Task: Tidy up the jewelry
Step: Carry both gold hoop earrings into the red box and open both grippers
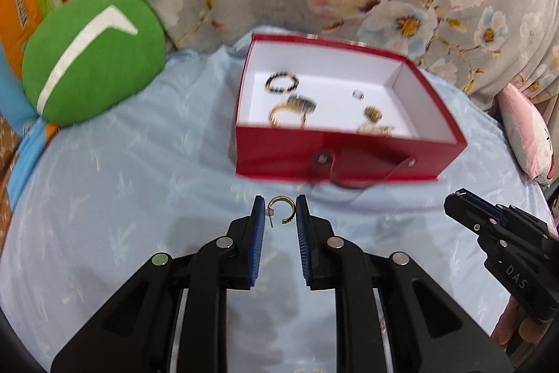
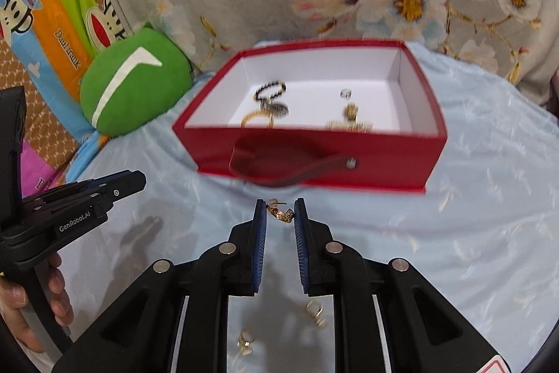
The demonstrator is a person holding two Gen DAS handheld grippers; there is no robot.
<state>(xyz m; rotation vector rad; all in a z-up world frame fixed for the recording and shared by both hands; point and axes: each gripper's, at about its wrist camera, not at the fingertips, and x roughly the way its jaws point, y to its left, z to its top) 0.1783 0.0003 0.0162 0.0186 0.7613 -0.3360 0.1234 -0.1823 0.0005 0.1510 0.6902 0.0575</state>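
- Left gripper (image 1: pixel 281 210): black two-finger tongs with blue ribbed pads, jaws nearly closed. Pinched between the pad tips is a small gold open-hoop earring with a straight post (image 1: pixel 279 210). It hangs clear of the cloth, on the near side of the red box.
- Right gripper (image 2: pixel 279 210): same build, jaws equally narrow, clamped on a second gold hoop earring with a patterned band (image 2: pixel 280 213), post tilted toward the box. Also on the box's near side.
- Landmark: open red cardboard box with white lining and a dark red strap handle (image 2: pixel 314 159), resting on a pale blue embroidered cloth (image 2: pixel 489 198).
- Already in the box: a black beaded bracelet (image 2: pixel 269 90), a gold bangle (image 2: pixel 256 119), a small silver ring (image 2: pixel 346 92) and other gold pieces, blurred.
- Judgement: both earrings look like a pair, gripped at the very tips so such thin pieces stay visible and can be dropped cleanly into the box.
- Two more gold earrings (image 2: pixel 316 313) lie on the cloth, nearer the camera than the box, under the right gripper; apparently not yet sorted.
- Green round cushion with a white stripe (image 1: pixel 94 58) sits to the box's left, apart from it.
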